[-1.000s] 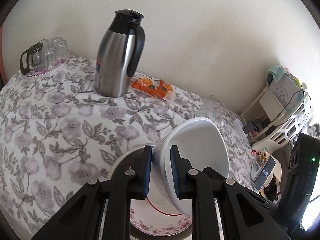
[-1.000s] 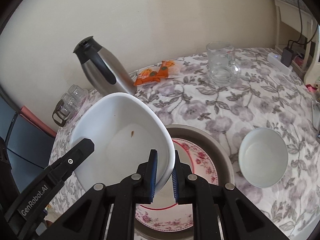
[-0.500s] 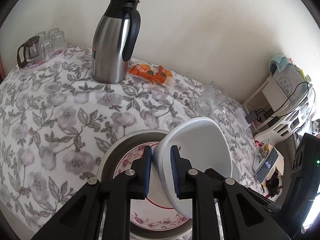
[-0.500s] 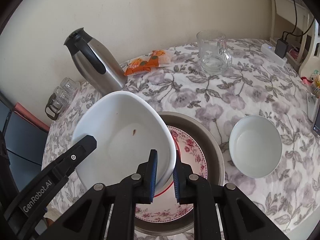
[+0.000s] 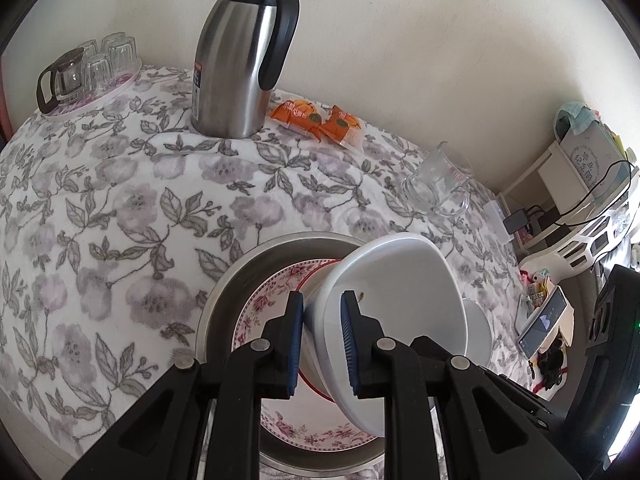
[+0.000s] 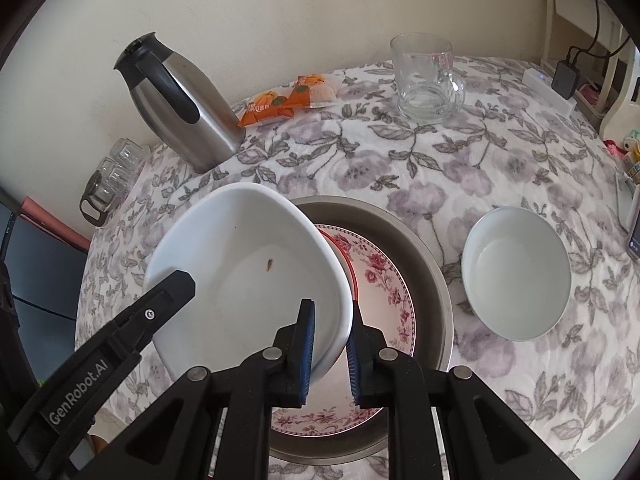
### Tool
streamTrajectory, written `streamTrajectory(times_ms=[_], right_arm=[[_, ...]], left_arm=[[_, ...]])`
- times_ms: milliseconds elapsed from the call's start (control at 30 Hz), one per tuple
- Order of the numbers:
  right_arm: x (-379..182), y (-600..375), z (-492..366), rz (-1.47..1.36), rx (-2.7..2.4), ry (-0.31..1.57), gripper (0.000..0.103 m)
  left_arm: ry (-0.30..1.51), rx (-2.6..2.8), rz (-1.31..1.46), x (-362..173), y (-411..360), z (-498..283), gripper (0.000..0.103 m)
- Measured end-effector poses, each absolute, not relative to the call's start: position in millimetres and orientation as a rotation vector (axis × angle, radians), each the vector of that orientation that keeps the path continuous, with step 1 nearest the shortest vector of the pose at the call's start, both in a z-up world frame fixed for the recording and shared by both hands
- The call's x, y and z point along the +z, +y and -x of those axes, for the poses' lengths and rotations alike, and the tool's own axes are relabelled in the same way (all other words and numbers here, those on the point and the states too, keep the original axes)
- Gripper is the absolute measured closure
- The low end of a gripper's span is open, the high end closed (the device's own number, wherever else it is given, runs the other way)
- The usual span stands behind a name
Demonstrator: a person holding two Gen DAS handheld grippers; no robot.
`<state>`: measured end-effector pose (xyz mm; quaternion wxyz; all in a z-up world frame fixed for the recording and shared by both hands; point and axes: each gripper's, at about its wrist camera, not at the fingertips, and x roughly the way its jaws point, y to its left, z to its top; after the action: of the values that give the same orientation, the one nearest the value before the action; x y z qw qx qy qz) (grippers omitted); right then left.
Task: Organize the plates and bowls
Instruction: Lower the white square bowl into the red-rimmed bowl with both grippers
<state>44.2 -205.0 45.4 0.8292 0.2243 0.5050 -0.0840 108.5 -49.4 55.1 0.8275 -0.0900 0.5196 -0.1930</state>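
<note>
A large white bowl (image 5: 400,300) (image 6: 248,260), tilted, hangs low over a floral plate (image 5: 264,304) (image 6: 380,276) that lies in a grey metal dish (image 5: 224,292) (image 6: 424,248). My left gripper (image 5: 322,308) is shut on one side of the bowl's rim, and its finger (image 6: 160,304) shows in the right wrist view. My right gripper (image 6: 331,320) is shut on the opposite rim. A small brown speck lies inside the bowl. A smaller white bowl (image 6: 516,272) (image 5: 478,328) stands on the flowered cloth to the right of the dish.
A steel thermos jug (image 5: 240,60) (image 6: 180,104), orange snack packets (image 5: 316,118) and a glass mug (image 5: 440,184) (image 6: 424,76) stand toward the wall. A tray of small glasses (image 5: 88,72) is at the far left. A power strip (image 6: 548,92) lies at the table's right edge.
Both grippers have sunk with the large white bowl, which now sits lower over the floral plate. Their grip on the rim looks unchanged.
</note>
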Motion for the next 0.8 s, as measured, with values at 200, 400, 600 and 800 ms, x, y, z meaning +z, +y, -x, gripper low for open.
streamTrajectory(times_ms=[200, 400, 600, 800], right_arm=[[43, -205, -47, -0.481, -0.183, 1.083, 0.085], [42, -204, -48, -0.476, -0.184, 1.084, 0.084], [42, -204, -49, -0.476, -0.183, 1.086, 0.080], [42, -204, -49, -0.475, -0.180, 1.085, 0.080]], left_arm=[[1.117, -0.406, 0.190, 50, -51, -110, 0.083], [1.140, -0.397, 0.200, 43, -50, -114, 0.083], [1.146, -0.382, 0.214, 42, -46, -116, 0.083], [1.138, -0.381, 0.218, 46, -45, -116, 0.083]])
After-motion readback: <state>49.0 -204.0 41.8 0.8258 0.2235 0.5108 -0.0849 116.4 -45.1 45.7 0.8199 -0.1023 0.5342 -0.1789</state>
